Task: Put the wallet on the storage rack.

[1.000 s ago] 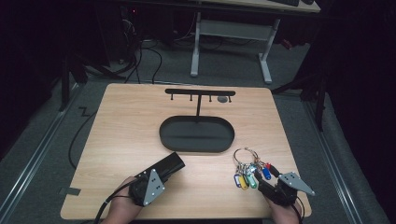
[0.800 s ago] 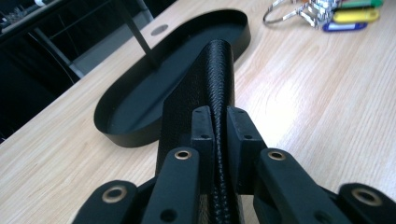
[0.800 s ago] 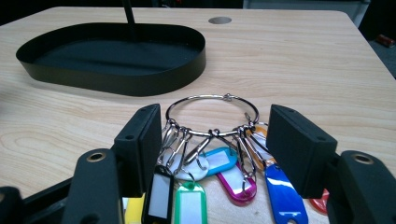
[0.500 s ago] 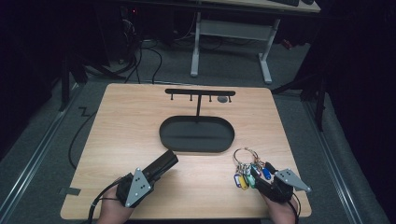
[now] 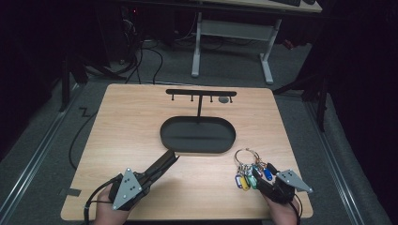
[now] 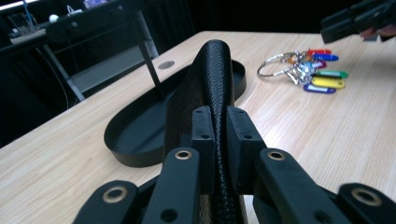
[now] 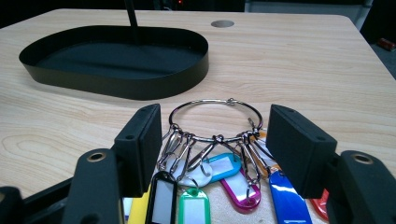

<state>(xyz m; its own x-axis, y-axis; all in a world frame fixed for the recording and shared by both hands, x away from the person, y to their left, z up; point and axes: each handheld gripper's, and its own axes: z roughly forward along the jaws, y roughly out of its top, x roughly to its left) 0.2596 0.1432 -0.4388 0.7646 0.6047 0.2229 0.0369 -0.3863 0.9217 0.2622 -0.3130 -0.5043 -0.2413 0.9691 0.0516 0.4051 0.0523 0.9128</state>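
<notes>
My left gripper [image 5: 146, 177] [image 6: 219, 140] is shut on a long black grained case [image 5: 163, 163] [image 6: 212, 70]. It holds the case off the table, with the far end pointing at the near left rim of the black oval tray [image 5: 162, 136] [image 6: 126, 154]. A metal key ring with coloured tags [image 5: 246, 176] [image 7: 223, 164] [image 6: 308, 70] lies flat on the wood at the near right. My right gripper [image 5: 263, 174] [image 7: 215, 144] stands open, one jaw on each side of the tags, pads apart from them.
A black T-shaped hook rack [image 5: 201, 93] rises from the tray's far side. A round grey cap [image 5: 224, 99] [image 7: 222, 23] sits in the tabletop behind it. The table's near edge runs just behind both hands. Another desk's legs [image 5: 197, 42] stand beyond the far edge.
My left gripper has drifted left and risen a little, carrying the black case with it. The right gripper and the key ring have stayed put.
</notes>
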